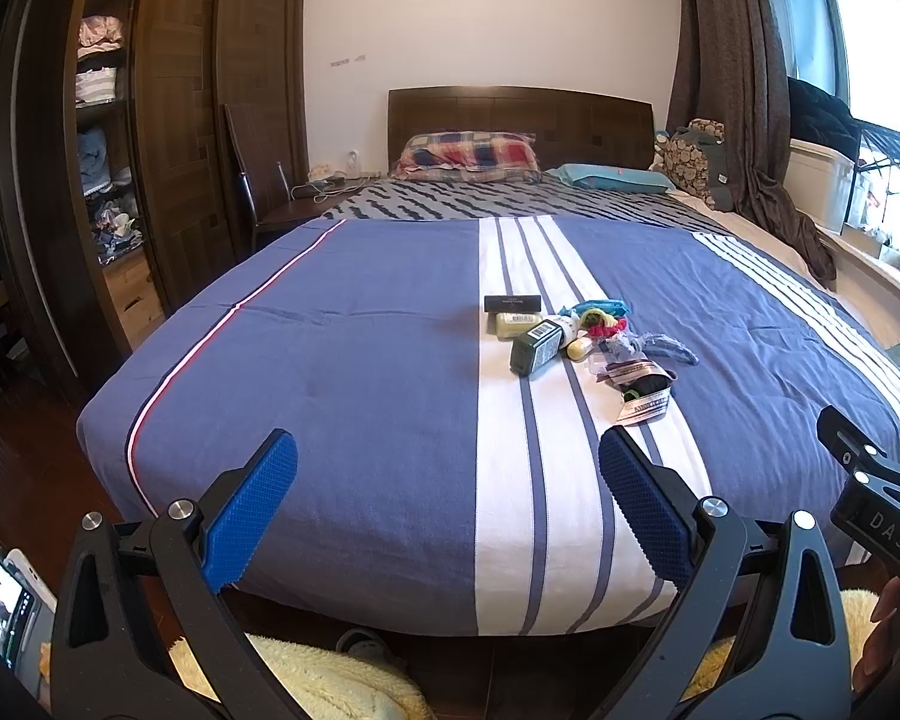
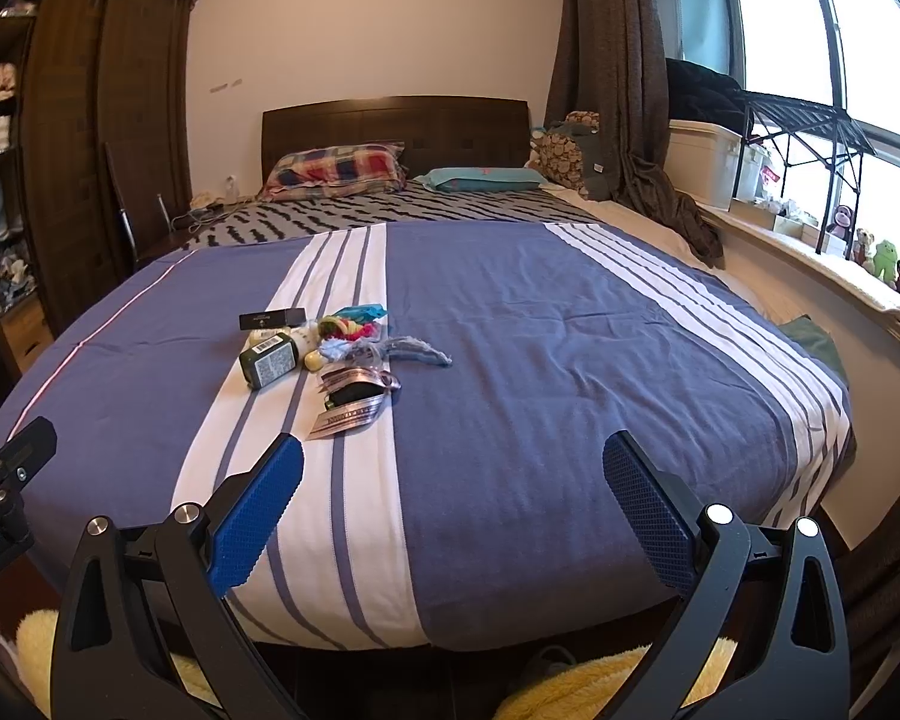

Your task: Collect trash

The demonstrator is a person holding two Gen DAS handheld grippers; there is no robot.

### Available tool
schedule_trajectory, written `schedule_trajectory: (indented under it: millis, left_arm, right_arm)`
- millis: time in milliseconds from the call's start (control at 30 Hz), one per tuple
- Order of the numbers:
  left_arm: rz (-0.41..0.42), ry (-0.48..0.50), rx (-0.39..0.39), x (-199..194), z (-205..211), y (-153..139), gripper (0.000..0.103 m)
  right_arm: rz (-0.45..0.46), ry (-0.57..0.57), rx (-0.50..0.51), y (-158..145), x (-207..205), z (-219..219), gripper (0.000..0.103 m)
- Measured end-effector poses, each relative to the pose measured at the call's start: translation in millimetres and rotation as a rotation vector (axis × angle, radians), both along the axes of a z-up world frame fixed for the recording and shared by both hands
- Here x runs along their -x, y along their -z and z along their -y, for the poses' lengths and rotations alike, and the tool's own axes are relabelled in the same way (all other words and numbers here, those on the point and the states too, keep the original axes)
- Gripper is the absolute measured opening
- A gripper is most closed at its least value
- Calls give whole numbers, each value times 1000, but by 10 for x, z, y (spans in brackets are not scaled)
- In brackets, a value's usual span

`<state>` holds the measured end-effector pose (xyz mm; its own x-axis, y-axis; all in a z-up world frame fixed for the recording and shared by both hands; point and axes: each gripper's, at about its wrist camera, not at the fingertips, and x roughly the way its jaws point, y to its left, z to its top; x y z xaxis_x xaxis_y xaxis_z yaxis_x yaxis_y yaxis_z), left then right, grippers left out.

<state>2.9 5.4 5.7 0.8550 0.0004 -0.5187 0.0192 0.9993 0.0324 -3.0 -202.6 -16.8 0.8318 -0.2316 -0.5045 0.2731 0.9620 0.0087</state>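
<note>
Left gripper (image 1: 448,450) spread wide, blue pads gripping nothing, held above the foot of the bed (image 1: 342,360). Right gripper (image 2: 453,456) likewise gaping and empty. Trash pile (image 1: 576,342) lying mid-bed on the white stripe, well apart from both.

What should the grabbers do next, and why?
Probably move the left gripper forward toward the pile of trash on the bed. Both it and the right gripper are open, empty and short of the pile.
</note>
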Motion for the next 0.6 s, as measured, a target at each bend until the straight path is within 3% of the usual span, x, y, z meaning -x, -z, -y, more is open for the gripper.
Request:
schedule_trajectory:
  millis: [600]
  left_arm:
    - [-2, -7, 8, -9, -38, 26, 95]
  right_arm:
    - [-3, 3, -6, 29, -5, -5, 100]
